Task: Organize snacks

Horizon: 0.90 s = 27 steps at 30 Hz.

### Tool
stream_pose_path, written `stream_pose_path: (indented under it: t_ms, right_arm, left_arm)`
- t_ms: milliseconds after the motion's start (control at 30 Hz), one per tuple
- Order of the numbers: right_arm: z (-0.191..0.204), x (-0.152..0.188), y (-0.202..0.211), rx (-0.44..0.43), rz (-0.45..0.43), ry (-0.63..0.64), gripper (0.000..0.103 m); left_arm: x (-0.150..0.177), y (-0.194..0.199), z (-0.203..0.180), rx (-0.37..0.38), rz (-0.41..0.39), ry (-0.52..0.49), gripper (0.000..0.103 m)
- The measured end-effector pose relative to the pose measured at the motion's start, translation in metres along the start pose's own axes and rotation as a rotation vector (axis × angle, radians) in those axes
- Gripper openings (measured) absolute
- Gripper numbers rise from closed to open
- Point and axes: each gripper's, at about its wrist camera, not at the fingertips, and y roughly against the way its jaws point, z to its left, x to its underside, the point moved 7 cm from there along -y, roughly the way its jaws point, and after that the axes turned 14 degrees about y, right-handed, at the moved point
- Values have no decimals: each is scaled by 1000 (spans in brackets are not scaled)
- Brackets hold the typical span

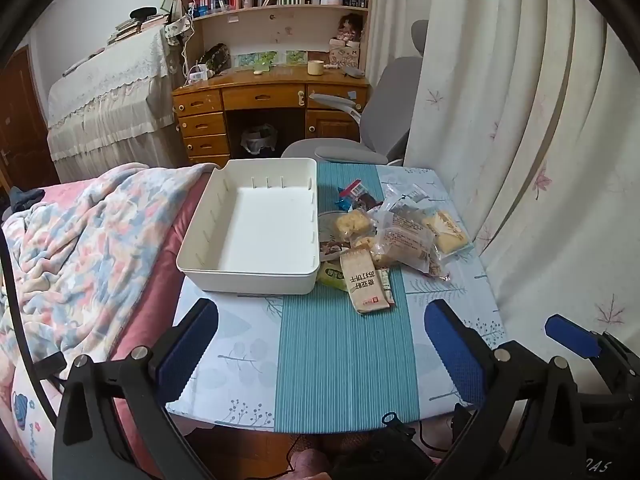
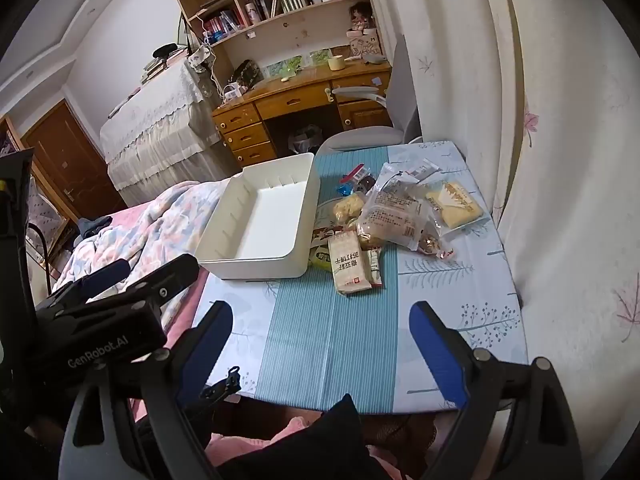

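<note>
Hovering, both grippers (image 1: 320,344) (image 2: 320,340) wide, w/ snacks (image 1: 384,236) ahead

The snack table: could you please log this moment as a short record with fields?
surface: small table with a blue leaf-print cloth, beside a bed
bin: white bin, nothing inside, on the table's left part
snacks: pile of packets right of the bin, none in it yet
nearest packet: tan cracker packet, lying flat at the pile's near edge
left gripper: open, holding nothing, above the table's near end
right gripper: open, holding nothing, above the table's near end
</note>
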Motion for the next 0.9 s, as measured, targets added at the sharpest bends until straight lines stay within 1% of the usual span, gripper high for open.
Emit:
stream_pose_path:
  t_ms: [200, 367, 400, 567, 633, 900]
  right_arm:
    - [2, 0, 0, -3, 3, -5, 91]
    - [3, 2, -1, -7, 13, -7, 91]
    - [3, 2, -1, -10, 17, -9, 91]
    - [9, 6, -8, -15, 31, -6, 91]
    - [9, 2, -12, -17, 39, -1, 91]
    - [19, -6, -17, -13, 40, 17, 91]
  left_arm:
    - [1, 0, 0, 7, 3, 4, 103]
    - [10, 0, -5, 14, 15, 11, 103]
    - [5, -4, 0, 15, 21, 11, 103]
    - [5, -10, 8, 24, 46, 21, 101]
    - [4, -12, 12, 36, 50, 31, 101]
    - [-2, -19, 24, 44, 65, 41, 101]
